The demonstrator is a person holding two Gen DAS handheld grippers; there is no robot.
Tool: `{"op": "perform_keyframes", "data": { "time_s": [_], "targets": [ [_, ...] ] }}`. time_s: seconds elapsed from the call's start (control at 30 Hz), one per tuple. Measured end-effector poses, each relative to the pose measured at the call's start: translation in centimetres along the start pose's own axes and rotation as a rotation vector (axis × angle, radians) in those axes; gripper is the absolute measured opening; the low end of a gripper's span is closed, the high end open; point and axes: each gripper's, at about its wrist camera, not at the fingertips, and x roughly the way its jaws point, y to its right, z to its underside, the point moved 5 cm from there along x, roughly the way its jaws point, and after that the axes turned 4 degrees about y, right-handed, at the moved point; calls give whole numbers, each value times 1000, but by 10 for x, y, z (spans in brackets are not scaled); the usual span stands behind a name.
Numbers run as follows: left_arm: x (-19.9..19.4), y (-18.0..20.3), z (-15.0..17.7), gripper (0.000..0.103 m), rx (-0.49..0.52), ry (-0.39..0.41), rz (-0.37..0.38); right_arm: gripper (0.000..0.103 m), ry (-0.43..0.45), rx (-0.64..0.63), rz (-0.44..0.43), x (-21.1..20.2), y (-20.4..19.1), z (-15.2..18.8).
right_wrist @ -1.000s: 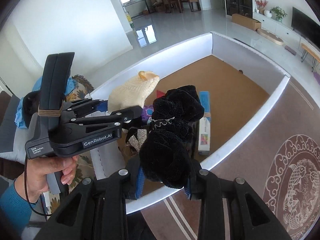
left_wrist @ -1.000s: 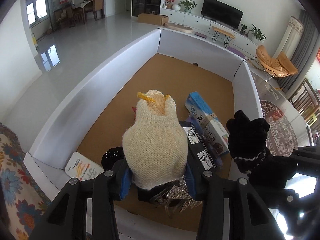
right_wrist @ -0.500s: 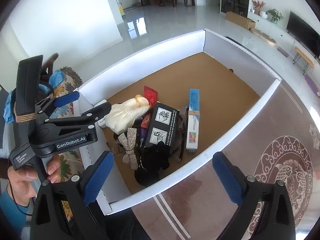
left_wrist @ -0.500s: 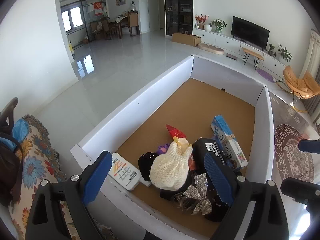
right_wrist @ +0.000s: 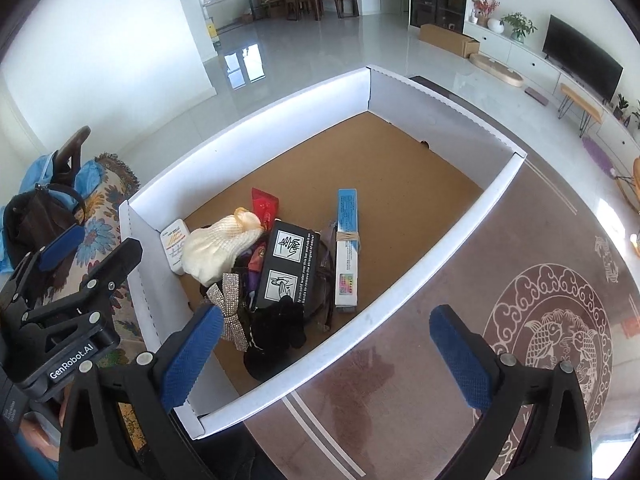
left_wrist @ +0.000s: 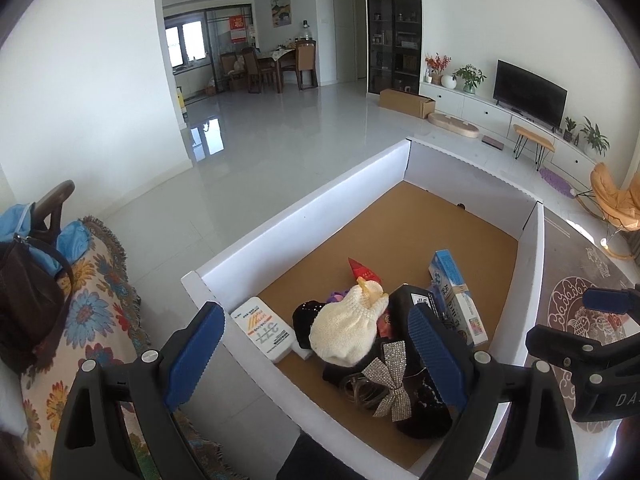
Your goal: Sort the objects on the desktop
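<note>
While both grippers, left gripper and right gripper, gape wide and empty, cream glove and black glove lie in the white box at lower centre.

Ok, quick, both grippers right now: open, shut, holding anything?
Left gripper: open, holding nothing, above the cream knitted glove in the white cardboard box.
Right gripper: open, holding nothing, above the black fuzzy glove.

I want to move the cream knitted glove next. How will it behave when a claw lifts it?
The cream knitted glove slumps over the pile in soft folds, so it will probably droop and sag rather than hold its shape. Its knit looks grippy, so slipping seems unlikely. It appears light, but its loops could snag the sequin bow beside it.
</note>
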Motion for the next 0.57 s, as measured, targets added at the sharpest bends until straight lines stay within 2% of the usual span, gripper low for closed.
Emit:
{"op": "perform_keyframes", "data": {
  "time_s": [0.13, 0.27, 0.43, 0.57],
  "targets": [
    [6, 0, 4, 94, -2, -30, 3, 103, 2, -7, 8, 3, 0, 0],
    [1, 1, 6, 94, 11, 8, -11, 103, -2, -6, 2, 5, 0, 1],
    [-1, 9, 8, 94, 29, 13, 14, 103, -13, -10, 6, 11, 1, 5],
    [-9, 11, 8, 100, 16, 61, 5, 103, -14, -10, 11, 13, 2, 7]
  ]
}}
